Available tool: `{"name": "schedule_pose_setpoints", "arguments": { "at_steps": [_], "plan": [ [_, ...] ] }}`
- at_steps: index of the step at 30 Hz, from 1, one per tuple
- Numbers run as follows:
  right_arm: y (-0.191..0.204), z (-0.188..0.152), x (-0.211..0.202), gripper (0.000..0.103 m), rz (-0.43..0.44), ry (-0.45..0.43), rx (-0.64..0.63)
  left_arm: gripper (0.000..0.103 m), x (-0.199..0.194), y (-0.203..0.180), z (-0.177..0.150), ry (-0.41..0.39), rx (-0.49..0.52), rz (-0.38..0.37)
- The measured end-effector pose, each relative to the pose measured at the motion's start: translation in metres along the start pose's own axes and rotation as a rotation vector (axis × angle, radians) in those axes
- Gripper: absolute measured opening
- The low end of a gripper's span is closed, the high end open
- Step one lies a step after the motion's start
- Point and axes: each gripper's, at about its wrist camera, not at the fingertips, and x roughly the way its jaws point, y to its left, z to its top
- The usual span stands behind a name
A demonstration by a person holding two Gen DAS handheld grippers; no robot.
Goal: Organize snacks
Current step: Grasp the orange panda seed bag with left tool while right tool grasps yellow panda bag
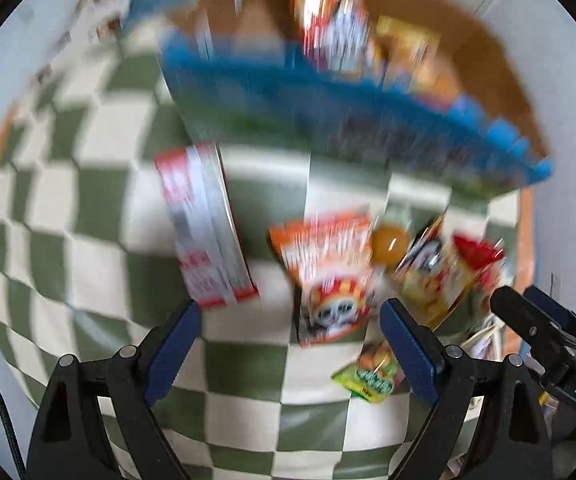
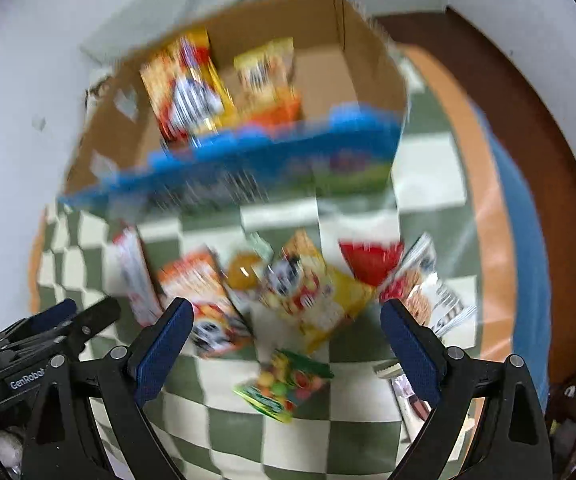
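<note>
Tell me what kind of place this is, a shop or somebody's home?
Most likely a home, though the blur leaves some doubt. Loose snack packets lie on a green-and-white checkered cloth covering a table, and a cardboard box at the back already holds a few packets. There are no shop shelves in view.

**Snacks spread below the box**

We see our right gripper with jaws wide apart and empty above the checked cloth. A green candy bag lies at six o'clock; the cardboard box holding packets sits at twelve.
</note>
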Motion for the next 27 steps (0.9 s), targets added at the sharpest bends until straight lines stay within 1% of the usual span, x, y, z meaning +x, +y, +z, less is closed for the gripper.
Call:
{"name": "schedule_pose_setpoints", "arguments": {
  "at_steps": [1, 3, 5, 8, 11, 12, 13, 14, 15, 16, 20, 22, 24, 25, 27],
  "plan": [
    [-0.004, -0.004, 0.014, 0.086, 0.000, 0.025, -0.013, 0.092, 0.015, -0.001, -0.001, 0.045, -0.014, -0.016],
    [-0.008, -0.007, 0.032, 0.080, -0.021, 0.055, -0.045, 0.092, 0.042, -0.002, -0.003, 0.116, -0.053, -0.050],
    [-0.009, -0.006, 0.044, 0.080, -0.045, 0.069, -0.092, 0.092, 0.059, -0.004, -0.001, 0.147, -0.086, -0.083],
    [-0.009, -0.002, 0.055, 0.080, -0.068, 0.090, -0.158, 0.092, 0.077, -0.011, 0.004, 0.167, -0.121, -0.098],
    [-0.009, 0.004, 0.064, 0.081, -0.079, 0.112, -0.218, 0.092, 0.090, -0.019, 0.011, 0.158, -0.136, -0.094],
    [-0.008, 0.006, 0.066, 0.082, -0.076, 0.118, -0.236, 0.087, 0.092, -0.020, 0.012, 0.147, -0.137, -0.083],
    [-0.006, 0.008, 0.068, 0.083, -0.085, 0.129, -0.264, 0.078, 0.091, -0.021, 0.013, 0.134, -0.137, -0.082],
    [-0.004, 0.010, 0.070, 0.083, -0.090, 0.137, -0.288, 0.073, 0.090, -0.022, 0.013, 0.118, -0.129, -0.071],
    [0.000, 0.013, 0.072, 0.083, -0.093, 0.143, -0.308, 0.063, 0.089, -0.022, 0.013, 0.112, -0.115, -0.058],
    [0.004, 0.015, 0.075, 0.083, -0.102, 0.154, -0.336, 0.060, 0.088, -0.022, 0.012, 0.108, -0.097, -0.050],
    [0.018, 0.020, 0.093, 0.083, -0.121, 0.198, -0.415, 0.060, 0.082, -0.016, 0.000, 0.087, -0.019, 0.023],
    [0.021, 0.020, 0.109, 0.083, -0.137, 0.241, -0.439, 0.060, 0.083, -0.011, -0.006, 0.088, -0.009, 0.035],
    [0.020, 0.018, 0.122, 0.082, -0.155, 0.278, -0.420, 0.060, 0.084, -0.011, -0.009, 0.090, -0.007, 0.036],
    [0.014, 0.018, 0.127, 0.076, -0.145, 0.294, -0.362, 0.060, 0.084, -0.011, -0.009, 0.089, -0.005, 0.035],
    [0.000, 0.016, 0.130, 0.071, -0.105, 0.305, -0.205, 0.061, 0.086, -0.012, -0.008, 0.091, -0.009, 0.033]
  ]
}}
